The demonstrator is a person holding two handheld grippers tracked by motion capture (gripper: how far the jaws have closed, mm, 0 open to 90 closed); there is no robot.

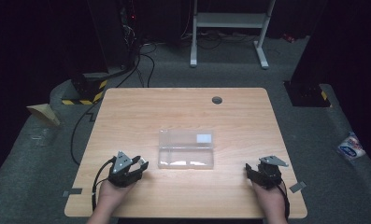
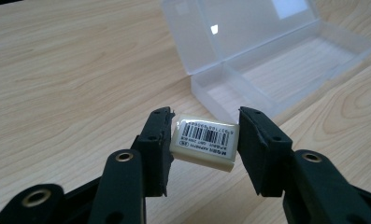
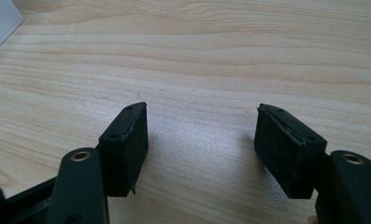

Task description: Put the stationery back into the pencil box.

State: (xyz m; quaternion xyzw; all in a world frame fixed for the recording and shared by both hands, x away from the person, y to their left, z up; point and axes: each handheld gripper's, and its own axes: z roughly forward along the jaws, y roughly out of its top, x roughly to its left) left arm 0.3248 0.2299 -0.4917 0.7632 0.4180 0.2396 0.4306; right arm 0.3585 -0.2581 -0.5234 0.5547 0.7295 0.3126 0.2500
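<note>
Jaws of left gripper (image 2: 204, 135) clamp eraser (image 2: 204, 141); right gripper (image 3: 202, 140) gapes.

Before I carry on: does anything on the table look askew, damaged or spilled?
Nothing stands out. The clear plastic box sits square on the table with its lid open, undamaged. The left gripper holds the eraser slightly tilted between its pads, barcode up. The right gripper is open over bare wood.
</note>
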